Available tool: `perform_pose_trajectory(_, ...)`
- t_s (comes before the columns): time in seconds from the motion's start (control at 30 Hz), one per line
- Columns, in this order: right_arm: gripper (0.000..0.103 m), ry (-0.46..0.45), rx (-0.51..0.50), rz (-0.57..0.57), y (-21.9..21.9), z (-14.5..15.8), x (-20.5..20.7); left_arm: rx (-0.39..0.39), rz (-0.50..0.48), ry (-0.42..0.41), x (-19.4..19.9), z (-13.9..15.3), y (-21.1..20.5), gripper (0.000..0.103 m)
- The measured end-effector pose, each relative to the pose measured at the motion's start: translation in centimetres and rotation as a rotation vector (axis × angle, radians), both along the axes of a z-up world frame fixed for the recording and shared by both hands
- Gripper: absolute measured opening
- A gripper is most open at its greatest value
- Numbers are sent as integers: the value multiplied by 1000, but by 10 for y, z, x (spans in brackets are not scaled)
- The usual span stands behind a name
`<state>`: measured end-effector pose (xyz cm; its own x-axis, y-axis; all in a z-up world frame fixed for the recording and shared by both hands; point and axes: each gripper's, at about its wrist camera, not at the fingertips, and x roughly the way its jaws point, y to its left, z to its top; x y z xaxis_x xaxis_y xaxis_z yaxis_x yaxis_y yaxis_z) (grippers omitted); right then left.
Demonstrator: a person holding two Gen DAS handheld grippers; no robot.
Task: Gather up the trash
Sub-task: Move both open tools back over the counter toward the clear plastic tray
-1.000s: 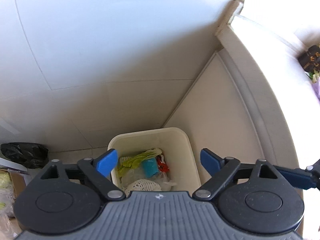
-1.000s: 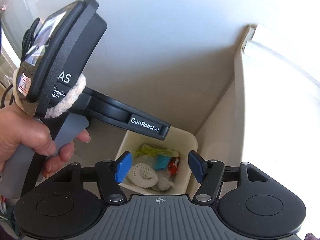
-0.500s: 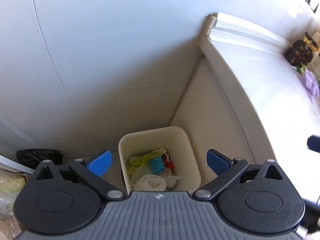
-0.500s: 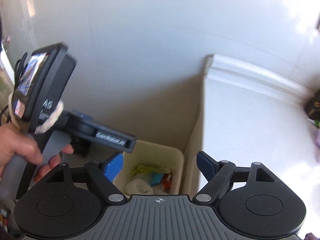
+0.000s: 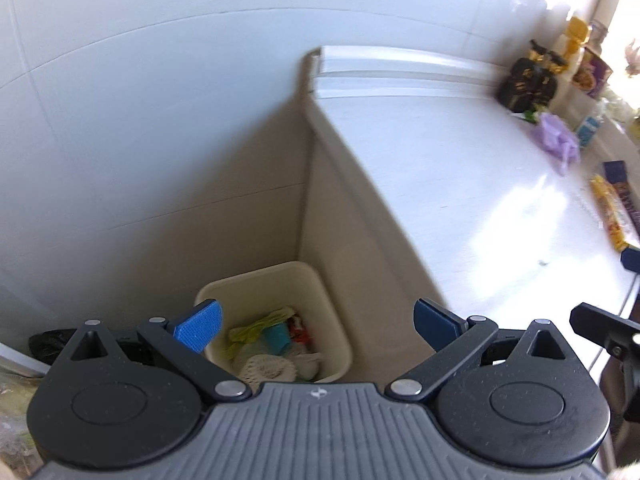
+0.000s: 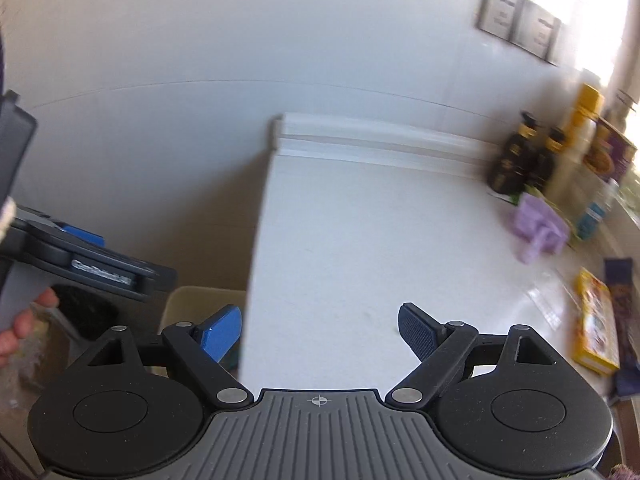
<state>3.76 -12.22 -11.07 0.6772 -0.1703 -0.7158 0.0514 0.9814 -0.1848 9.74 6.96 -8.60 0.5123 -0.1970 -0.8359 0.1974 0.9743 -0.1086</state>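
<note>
A cream bin (image 5: 256,276) stands on the floor in the corner beside a white counter (image 5: 460,200). It holds a green wrapper (image 5: 256,326), white mesh (image 5: 266,366) and teal and red scraps. My left gripper (image 5: 316,322) hangs high above the bin, open and empty. My right gripper (image 6: 320,328) is over the counter's left edge, its jaws opening with nothing between them. On the counter's right lie a purple crumpled piece (image 6: 538,228), a clear wrapper (image 6: 548,304) and a yellow packet (image 6: 596,332). The bin's rim (image 6: 200,300) shows just left of the counter.
Dark bottles (image 6: 524,160), a yellow container and boxes stand along the counter's back right. A black bag (image 5: 48,346) lies on the floor left of the bin. A hand (image 6: 24,324) holds the left gripper's body (image 6: 108,276). White wall runs behind.
Both grippers have risen and swung right, from over the bin toward the counter. The right jaws have spread wider, the left ones slightly. The bin now looks smaller and lower.
</note>
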Motion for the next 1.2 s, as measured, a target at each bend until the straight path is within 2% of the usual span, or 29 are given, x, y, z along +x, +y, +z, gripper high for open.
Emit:
perform_pose_trajectory(0.2,88,-26,-42,-102,-48,2,-24,-35,-77,-34,2,7,-33,102)
perform_pose_trajectory(0.4,88,-59,-124,-183,-108,12,-42,-69,-213,-83,4,4,-86,102)
perform_pose_trajectory(0.5,88,-78,-130,-237,-138,22,-48,-89,-278,-100,9,1,-116,102)
perform_pose_trajectory(0.8,89,-146,-27,-393,-238,34,-40,-155,-453,-134,20,-4,-202,102)
perform_pose_trajectory(1.07,89,-150,55,-447,-303,27,-1,-208,-592,-171,34,-22,-272,102)
perform_pose_trajectory(1.2,89,-139,131,-483,-331,22,22,-231,-633,-186,42,-30,-296,102)
